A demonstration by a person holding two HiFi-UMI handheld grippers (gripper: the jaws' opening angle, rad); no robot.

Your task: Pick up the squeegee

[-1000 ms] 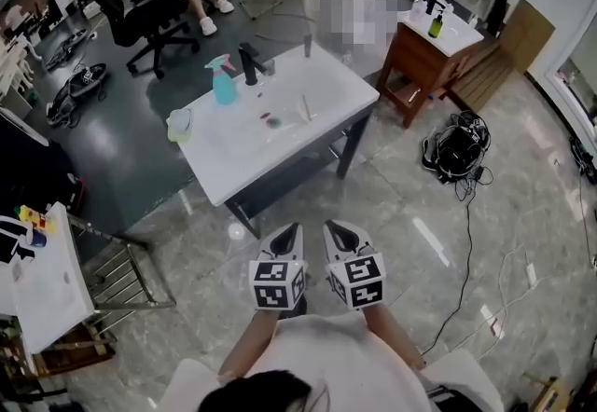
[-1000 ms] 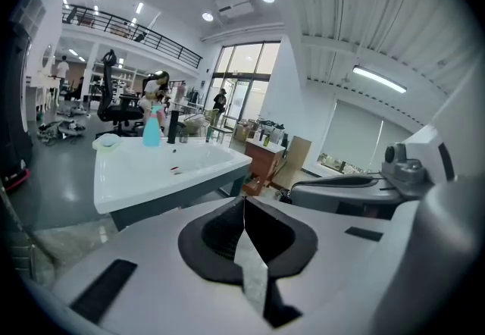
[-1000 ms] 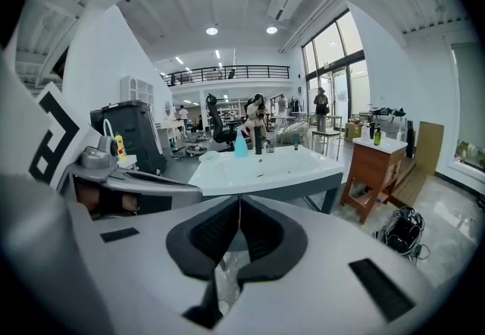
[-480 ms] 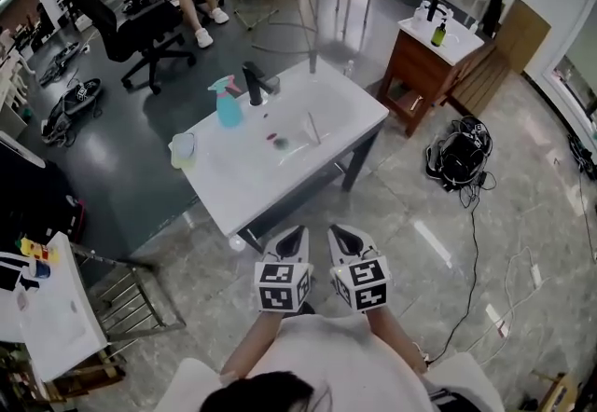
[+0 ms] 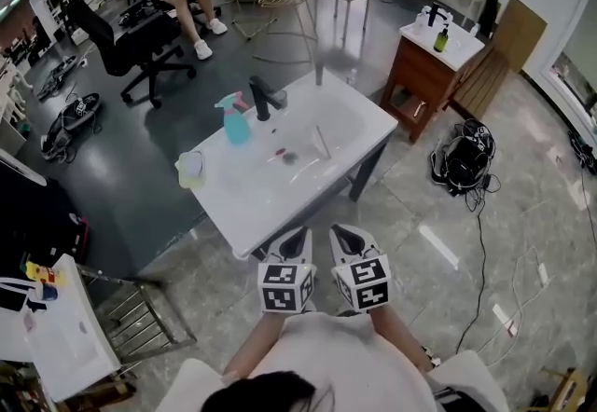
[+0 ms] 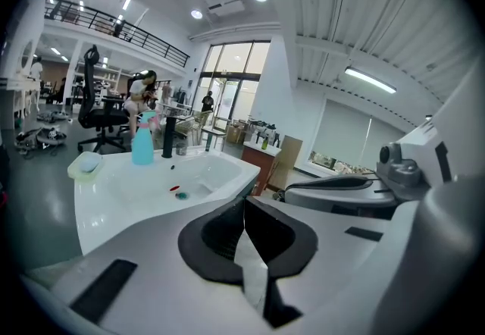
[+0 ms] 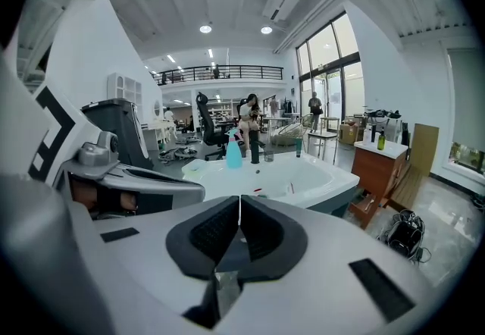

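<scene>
Grippers empty before the sink
Left gripper and right gripper, jaws together, side by side; sink at twelve o'clock, bottle at eleven.

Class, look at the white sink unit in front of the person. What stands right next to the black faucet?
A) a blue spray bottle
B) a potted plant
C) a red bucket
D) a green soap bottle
A: in the head view a blue spray bottle stands just left of the black faucet on the white sink unit.
</scene>
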